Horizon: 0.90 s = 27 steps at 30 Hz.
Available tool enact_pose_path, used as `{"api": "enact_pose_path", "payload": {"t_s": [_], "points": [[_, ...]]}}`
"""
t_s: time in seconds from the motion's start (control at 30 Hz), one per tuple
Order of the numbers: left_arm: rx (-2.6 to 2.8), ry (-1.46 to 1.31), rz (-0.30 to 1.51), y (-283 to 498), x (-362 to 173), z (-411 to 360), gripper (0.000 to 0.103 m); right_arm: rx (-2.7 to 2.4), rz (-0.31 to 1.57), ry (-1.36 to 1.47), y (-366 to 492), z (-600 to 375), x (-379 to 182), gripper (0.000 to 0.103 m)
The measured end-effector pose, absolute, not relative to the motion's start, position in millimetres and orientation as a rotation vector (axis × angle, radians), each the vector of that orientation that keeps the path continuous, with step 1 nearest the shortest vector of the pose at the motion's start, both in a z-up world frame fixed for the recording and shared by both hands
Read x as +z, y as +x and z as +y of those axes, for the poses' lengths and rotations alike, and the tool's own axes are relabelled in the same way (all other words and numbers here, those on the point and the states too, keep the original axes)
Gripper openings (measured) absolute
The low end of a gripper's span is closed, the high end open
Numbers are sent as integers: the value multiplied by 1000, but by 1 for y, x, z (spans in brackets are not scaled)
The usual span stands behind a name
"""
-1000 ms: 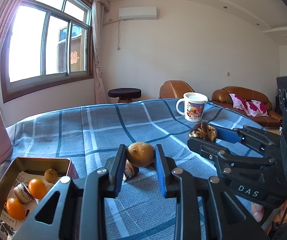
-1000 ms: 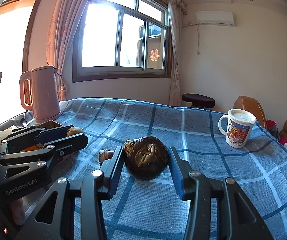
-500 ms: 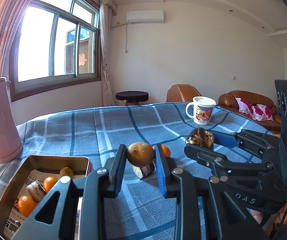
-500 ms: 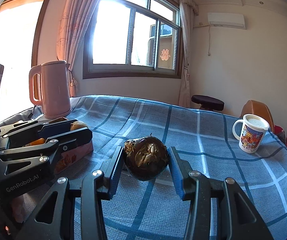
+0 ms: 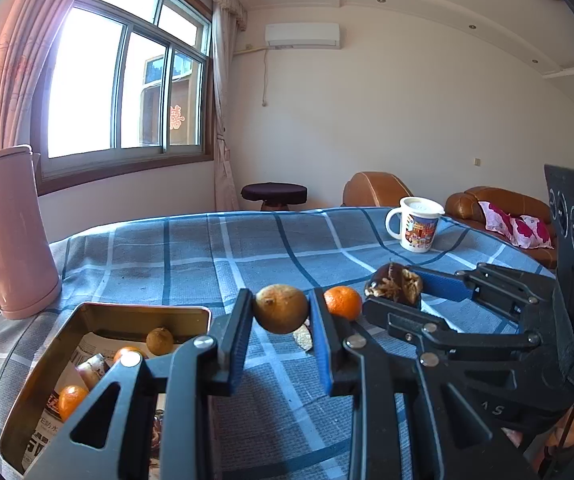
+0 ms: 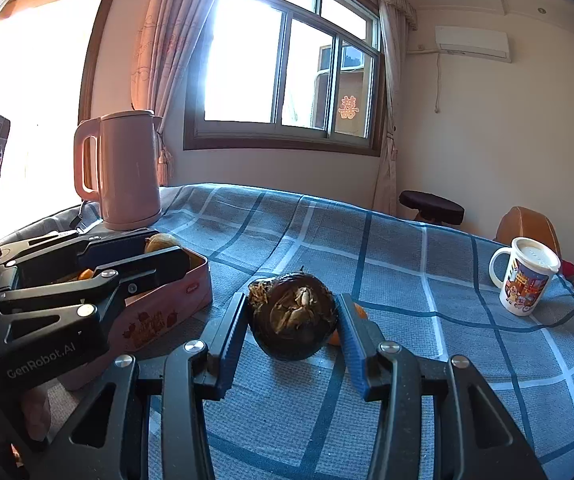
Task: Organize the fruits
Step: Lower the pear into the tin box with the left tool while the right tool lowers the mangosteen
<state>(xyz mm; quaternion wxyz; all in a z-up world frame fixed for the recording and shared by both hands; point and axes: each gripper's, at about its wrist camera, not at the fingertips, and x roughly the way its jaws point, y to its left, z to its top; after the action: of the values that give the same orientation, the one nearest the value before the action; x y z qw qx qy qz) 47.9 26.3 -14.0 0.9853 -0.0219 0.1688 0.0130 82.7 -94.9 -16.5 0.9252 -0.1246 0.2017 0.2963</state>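
left gripper [image 5: 281,312] clamping brownish fruit [image 5: 281,309], tin [image 5: 99,312] lying lower-left | right gripper [image 6: 293,316] clamping dark fruit [image 6: 293,316], mandarin [image 6: 361,312] sitting just behind

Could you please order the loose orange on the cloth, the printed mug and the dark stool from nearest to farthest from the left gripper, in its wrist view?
1. Loose orange, just right of the left gripper.
2. Printed mug, far right.
3. Dark stool, beyond the table.

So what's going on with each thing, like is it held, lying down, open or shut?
left gripper: shut on the yellow-brown fruit
right gripper: shut on the dark fruit
tin box: open, fruit inside
loose orange: lying on the tablecloth
mug: upright, lid on
pink kettle: upright, lid shut
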Motion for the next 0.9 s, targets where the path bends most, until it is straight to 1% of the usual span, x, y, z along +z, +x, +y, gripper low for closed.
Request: {"api": "enact_pose_path", "payload": {"t_s": [0.6, 0.9], "points": [[99, -72, 347, 35, -16, 60, 30, 673, 416, -299, 78, -62, -13, 47], [170, -102, 377, 28, -19, 94, 30, 732, 418, -310, 76, -36, -9, 47]]}}
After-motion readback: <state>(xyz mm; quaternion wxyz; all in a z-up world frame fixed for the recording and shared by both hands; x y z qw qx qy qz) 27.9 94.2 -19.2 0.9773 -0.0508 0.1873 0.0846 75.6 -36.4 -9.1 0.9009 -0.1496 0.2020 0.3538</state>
